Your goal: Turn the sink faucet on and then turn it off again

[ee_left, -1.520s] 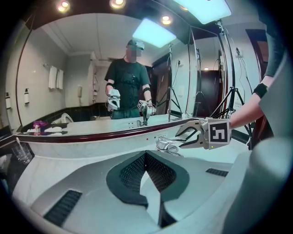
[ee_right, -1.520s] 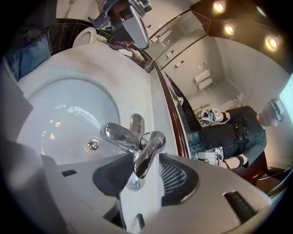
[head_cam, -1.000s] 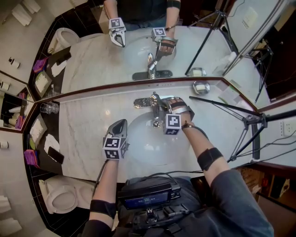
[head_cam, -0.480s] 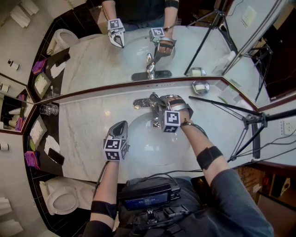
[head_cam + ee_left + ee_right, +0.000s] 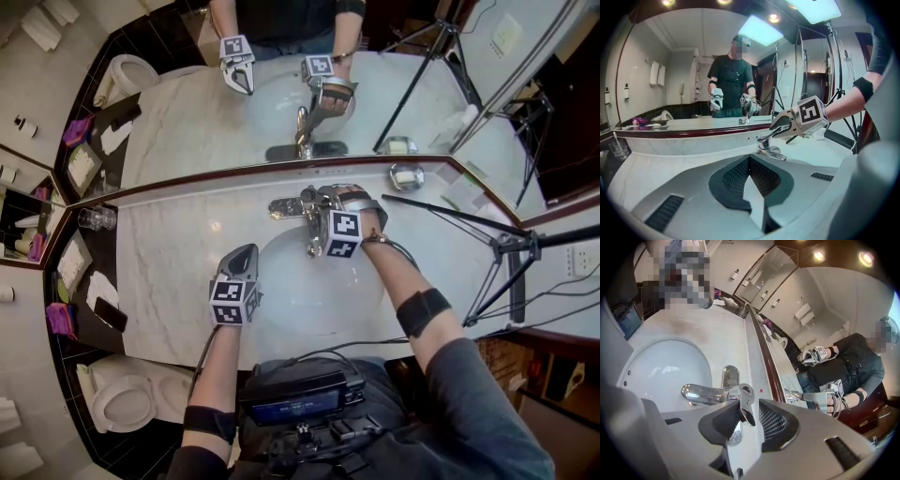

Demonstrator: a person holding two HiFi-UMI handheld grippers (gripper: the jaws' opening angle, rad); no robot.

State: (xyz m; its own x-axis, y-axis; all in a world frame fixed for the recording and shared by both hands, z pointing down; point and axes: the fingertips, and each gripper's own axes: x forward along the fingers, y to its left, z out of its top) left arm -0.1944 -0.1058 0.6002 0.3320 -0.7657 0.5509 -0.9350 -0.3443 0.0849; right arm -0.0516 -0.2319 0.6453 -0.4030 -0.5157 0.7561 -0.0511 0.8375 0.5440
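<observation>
The chrome faucet [image 5: 307, 217] stands at the back of the white basin [image 5: 300, 305]. My right gripper [image 5: 317, 202] reaches over it from the right. In the right gripper view its lever handle [image 5: 746, 401] sits between the dark pads [image 5: 723, 417], and my right gripper [image 5: 749, 405] is shut on it, with the spout [image 5: 701, 393] pointing left over the bowl. From the left gripper view the handle [image 5: 769, 135] looks tilted up under the marker cube [image 5: 812, 114]. My left gripper [image 5: 246, 253] hovers over the basin's front left rim, shut with nothing in it [image 5: 749, 161].
A wall mirror [image 5: 281, 84] runs behind the marble counter [image 5: 178, 272]. On the counter are a round soap dish [image 5: 408, 176] at the back right and a glass tumbler [image 5: 97, 218] at the far left. A tripod [image 5: 511, 246] stands on the right, a toilet [image 5: 122, 403] at lower left.
My right gripper has shifted a little toward the mirror and upward, rolling slightly, with the faucet handle still in its jaws. The left gripper has stayed put.
</observation>
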